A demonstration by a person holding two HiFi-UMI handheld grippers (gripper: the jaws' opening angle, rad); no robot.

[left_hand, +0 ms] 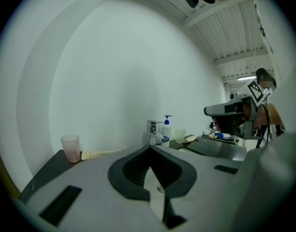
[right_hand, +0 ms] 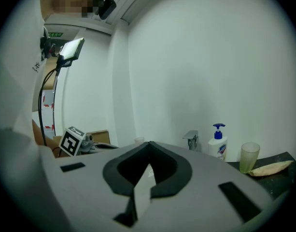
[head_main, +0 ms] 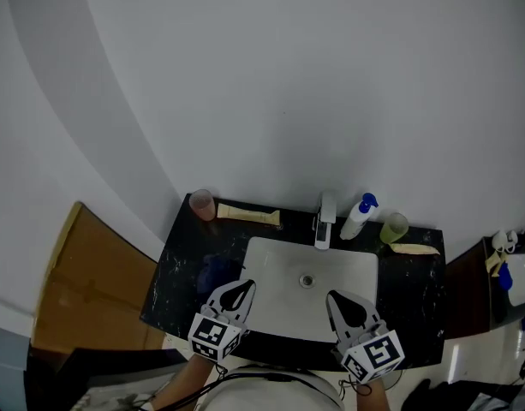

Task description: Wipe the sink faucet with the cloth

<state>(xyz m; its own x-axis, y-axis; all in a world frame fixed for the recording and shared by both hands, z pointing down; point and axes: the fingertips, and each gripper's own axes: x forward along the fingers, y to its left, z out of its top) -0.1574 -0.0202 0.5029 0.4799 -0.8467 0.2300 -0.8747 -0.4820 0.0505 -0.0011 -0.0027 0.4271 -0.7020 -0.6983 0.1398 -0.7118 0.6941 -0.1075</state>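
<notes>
The chrome faucet (head_main: 324, 221) stands at the back rim of the white sink (head_main: 271, 259). It also shows in the left gripper view as the faucet (left_hand: 154, 132) and in the right gripper view as the faucet (right_hand: 191, 140). A dark blue cloth (head_main: 215, 272) lies on the black counter left of the basin. My left gripper (head_main: 245, 286) hovers by the basin's front left corner, just right of the cloth, jaws shut and empty (left_hand: 150, 149). My right gripper (head_main: 335, 297) hangs over the basin's front right, also shut with nothing in it (right_hand: 149, 143).
A pink cup (head_main: 202, 205) and a beige tube (head_main: 247, 215) sit at the back left. A soap pump bottle (head_main: 358, 217), a green cup (head_main: 394, 227) and a beige item (head_main: 414, 248) sit at the back right. A white wall rises behind the counter, with a cardboard box (head_main: 91, 281) at the left.
</notes>
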